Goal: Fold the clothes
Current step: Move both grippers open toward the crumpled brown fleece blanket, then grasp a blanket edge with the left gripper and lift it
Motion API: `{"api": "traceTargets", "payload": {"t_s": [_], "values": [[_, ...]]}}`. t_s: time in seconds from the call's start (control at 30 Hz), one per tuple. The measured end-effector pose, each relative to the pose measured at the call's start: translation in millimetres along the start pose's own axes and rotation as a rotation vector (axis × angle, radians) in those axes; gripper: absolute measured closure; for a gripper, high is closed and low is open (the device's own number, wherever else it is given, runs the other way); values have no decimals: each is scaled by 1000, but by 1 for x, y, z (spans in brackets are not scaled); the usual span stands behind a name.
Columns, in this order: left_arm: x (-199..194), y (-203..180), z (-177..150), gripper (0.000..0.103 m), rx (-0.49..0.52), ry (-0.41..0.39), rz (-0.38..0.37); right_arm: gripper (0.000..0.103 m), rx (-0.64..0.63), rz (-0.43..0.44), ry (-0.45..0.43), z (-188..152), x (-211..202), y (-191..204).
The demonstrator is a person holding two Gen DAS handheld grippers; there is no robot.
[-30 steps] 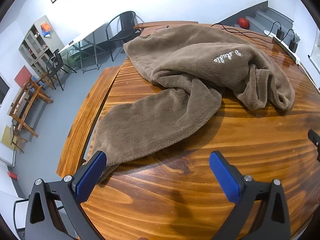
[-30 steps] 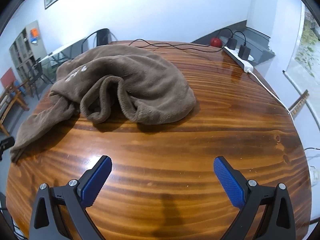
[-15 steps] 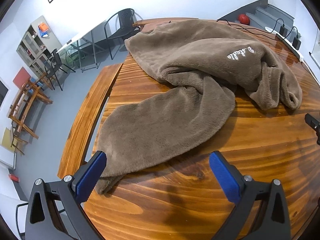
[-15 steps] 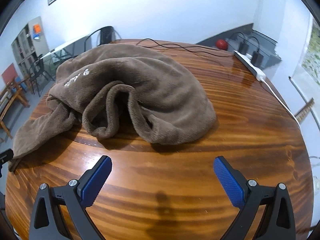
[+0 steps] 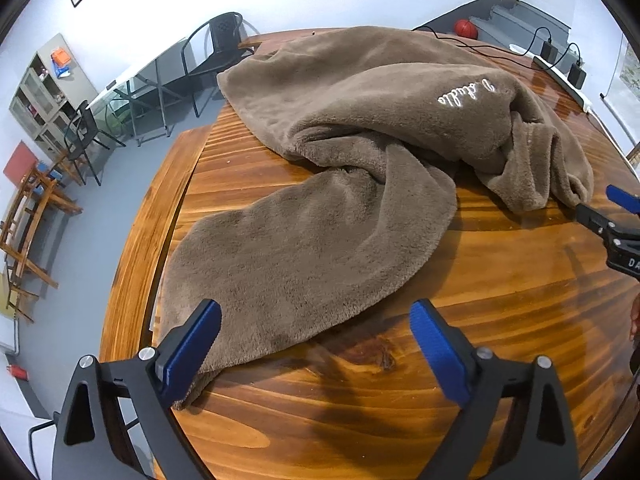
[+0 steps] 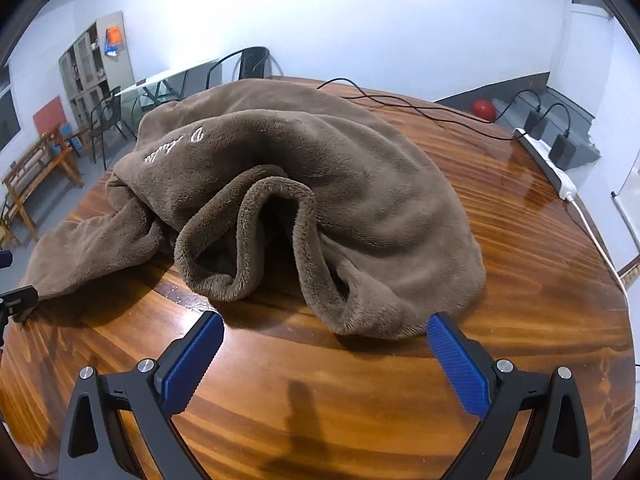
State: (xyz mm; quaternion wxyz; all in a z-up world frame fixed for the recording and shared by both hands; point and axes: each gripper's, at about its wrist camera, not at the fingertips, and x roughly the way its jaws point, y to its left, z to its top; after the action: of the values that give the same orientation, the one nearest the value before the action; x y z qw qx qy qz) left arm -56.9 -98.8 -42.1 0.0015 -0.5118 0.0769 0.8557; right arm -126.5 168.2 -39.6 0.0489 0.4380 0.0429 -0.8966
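The wooden table (image 5: 500, 280) runs out of both views at the near edge, so its full outline is hidden; its glossy top carries strong glare on the far right side. The brown fleece garment (image 5: 340, 184) lies crumpled on the table top — one long flap reaches toward the left edge, while the bulk is heaped in the middle; what kind of garment it is cannot be told, since its folds bury the seams. In the right wrist view the garment (image 6: 320, 184) shows a thick rolled hem curling into a loop, with a dark hollow inside that hides the inner layers. White embroidered lettering (image 5: 466, 94) sits on the upper fold; it is too small and skewed to read. The left gripper (image 5: 316, 344) has its blue pads spread wide, one pad just over the near tip of the flap, nothing pinched; the right gripper (image 6: 326, 354) is likewise spread apart, empty, hovering just before the heap's near edge. A white power strip (image 6: 548, 160) with black plugs lies along the far right side — its cord trails off the table.
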Motion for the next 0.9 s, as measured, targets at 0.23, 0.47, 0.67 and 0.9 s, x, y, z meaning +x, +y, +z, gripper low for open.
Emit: {"api": "traceTargets", "payload": {"t_s": [0.23, 0.47, 0.67, 0.9], "values": [[10, -5, -1, 36, -7, 33, -56, 0, -2, 14, 25, -5, 3, 2], [24, -13, -6, 72, -7, 78, -89, 0, 6, 6, 23, -7, -2, -4], [33, -23, -5, 72, 37, 43, -82, 0, 15, -1, 25, -12, -6, -8], [47, -55, -2, 53, 149, -17, -34, 0, 26, -7, 22, -16, -14, -13]]}}
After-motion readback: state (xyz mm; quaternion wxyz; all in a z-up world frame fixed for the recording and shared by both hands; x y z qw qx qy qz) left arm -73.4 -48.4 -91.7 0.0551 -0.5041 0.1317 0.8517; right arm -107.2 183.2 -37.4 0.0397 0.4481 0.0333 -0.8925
